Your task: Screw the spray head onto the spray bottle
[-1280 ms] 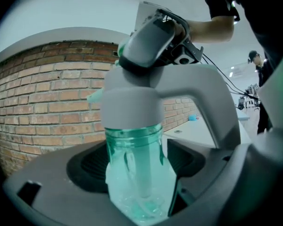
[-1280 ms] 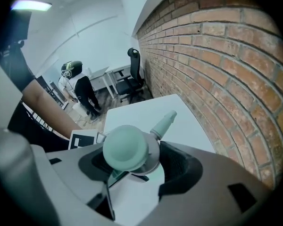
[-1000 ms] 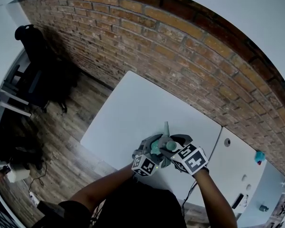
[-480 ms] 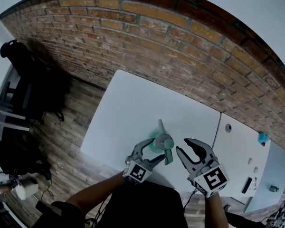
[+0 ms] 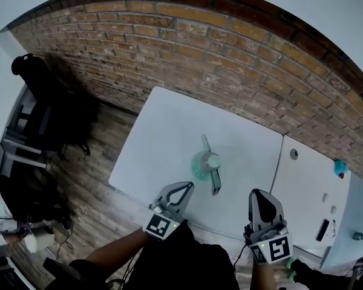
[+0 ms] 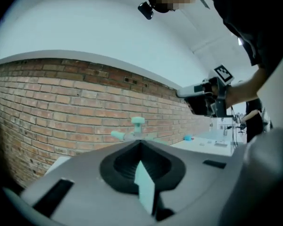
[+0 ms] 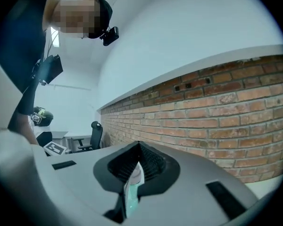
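The green spray bottle (image 5: 201, 167) stands up on the white desk (image 5: 169, 125), a little way in from the near edge. The grey spray head (image 5: 212, 162) sits on top of it, and its trigger part sticks out toward the near side. Nothing is holding the bottle. The left gripper (image 5: 185, 187) is at the near edge of the desk, to the left of the bottle and apart from it. Its jaws have just been closing and are now pressed together with nothing between them. The right gripper (image 5: 261, 193) is at the near edge too, to the right of the bottle and apart from it. Its jaws have also just been closing, and they are together and empty. The left gripper view shows the top of the spray head far off, in front of the brick wall (image 5: 242, 53). I think the job looks finished, because the head is on the bottle and both grippers are away from it. I cannot tell from here whether the head is screwed on tight or only resting there. If it is tight, nothing is left to do.
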A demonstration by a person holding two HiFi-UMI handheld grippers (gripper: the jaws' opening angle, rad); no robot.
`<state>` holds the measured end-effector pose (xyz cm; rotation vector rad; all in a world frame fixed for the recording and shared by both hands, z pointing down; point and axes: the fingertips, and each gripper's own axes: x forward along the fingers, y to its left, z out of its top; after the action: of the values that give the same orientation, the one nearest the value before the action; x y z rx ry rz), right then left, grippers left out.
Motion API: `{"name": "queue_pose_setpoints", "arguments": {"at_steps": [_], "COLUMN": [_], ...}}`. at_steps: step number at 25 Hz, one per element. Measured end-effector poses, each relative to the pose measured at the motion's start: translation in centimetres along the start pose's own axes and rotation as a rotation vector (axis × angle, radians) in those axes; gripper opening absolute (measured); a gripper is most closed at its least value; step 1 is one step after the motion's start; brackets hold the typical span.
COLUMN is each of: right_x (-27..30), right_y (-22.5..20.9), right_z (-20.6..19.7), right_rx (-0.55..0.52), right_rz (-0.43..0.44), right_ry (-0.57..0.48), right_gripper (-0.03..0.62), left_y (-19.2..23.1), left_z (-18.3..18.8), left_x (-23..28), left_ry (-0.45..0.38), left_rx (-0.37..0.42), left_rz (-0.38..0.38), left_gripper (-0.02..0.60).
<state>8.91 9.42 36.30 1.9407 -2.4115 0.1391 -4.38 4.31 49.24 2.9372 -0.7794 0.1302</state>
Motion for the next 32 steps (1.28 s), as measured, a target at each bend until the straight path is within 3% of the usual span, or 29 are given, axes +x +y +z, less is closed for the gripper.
{"name": "queue_pose_setpoints", "arguments": {"at_steps": [6, 11, 15, 16, 20, 22, 27, 32], "right_x": [-10.4, -19.8, -26.3, -27.4, -31.8, -33.4, -36.0, -37.5], "right_y": [3.1, 6.6, 9.7, 10.3, 12.8, 14.3, 17.2, 18.3], "right_z": [0.4, -0.2, -1.2, -1.5, -2.0, -1.3, -0.5, -1.5], "right_rx": [-0.045, -0.057, -0.055, -0.041, -0.029, -0.046, -0.068, -0.066], "right_rz": [-0.071, -0.086, -0.047, -0.041, -0.036, -0.04, -0.113, -0.182], "right_ry": [-0.096, -0.13, -0.132, -0.132, -0.106, -0.117, -0.146, -0.093], "right_gripper": [0.008, 0.008, 0.008, 0.008, 0.008, 0.008, 0.008, 0.008], "left_y": [-6.4, -13.0, -17.5, -18.5, -23.2, -24.3, -26.0, -26.9], "left_z": [4.7, 7.4, 7.6, 7.7, 8.3, 8.3, 7.8, 7.1], "left_x": [-6.6, -14.5, -19.9, -20.6, -22.5, -23.6, -26.1, -28.0], "left_ry": [-0.057, -0.139, -0.16, -0.159, -0.148, -0.147, -0.146, -0.141], "left_rx": [-0.037, 0.003, -0.131, -0.15, -0.066, -0.065, -0.052, -0.024], "left_rz": [0.117, 0.195, 0.259, 0.256, 0.187, 0.171, 0.141, 0.111], "left_gripper": [0.002, 0.002, 0.002, 0.002, 0.002, 0.002, 0.002, 0.002]}}
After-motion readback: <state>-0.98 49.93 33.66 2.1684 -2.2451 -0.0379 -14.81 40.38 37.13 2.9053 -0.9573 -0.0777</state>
